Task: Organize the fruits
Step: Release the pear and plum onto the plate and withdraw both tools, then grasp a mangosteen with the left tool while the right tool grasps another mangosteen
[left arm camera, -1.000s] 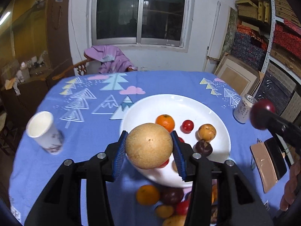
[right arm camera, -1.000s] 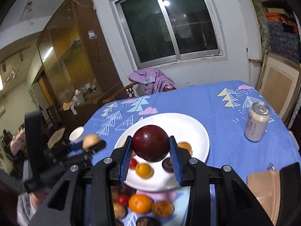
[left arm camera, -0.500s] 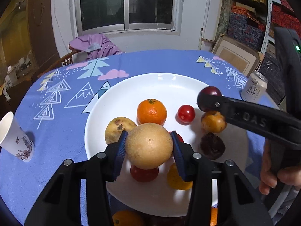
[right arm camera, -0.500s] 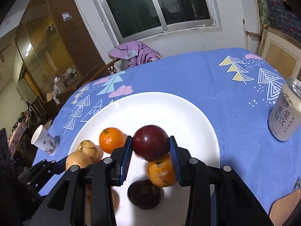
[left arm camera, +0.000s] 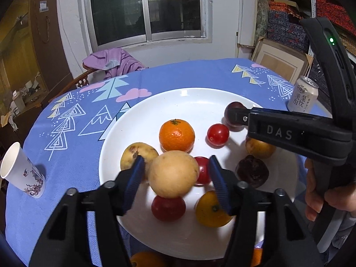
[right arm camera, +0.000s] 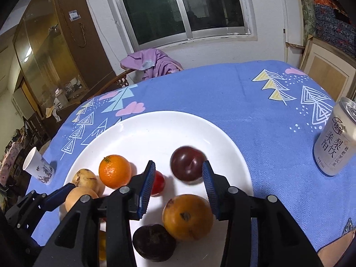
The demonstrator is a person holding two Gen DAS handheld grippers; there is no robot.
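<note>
Both claws just opening over white plate (left arm camera: 142,120): left gripper (left arm camera: 175,178) released, tan round fruit (left arm camera: 173,173) between pads; right gripper (right arm camera: 178,182) released, dark plum (right arm camera: 188,163) on plate, stem dimple facing camera.

Both grippers, left gripper (left arm camera: 175,178) and right gripper (right arm camera: 178,187), are matte black plastic with silver screws and ribbed blue fingers (left arm camera: 133,178); the right one carries pale "DAS" lettering and a green light.

The dark plum (right arm camera: 188,164) is motion-blurred — an orange (left arm camera: 145,259) is cut by the bottom edge.
</note>
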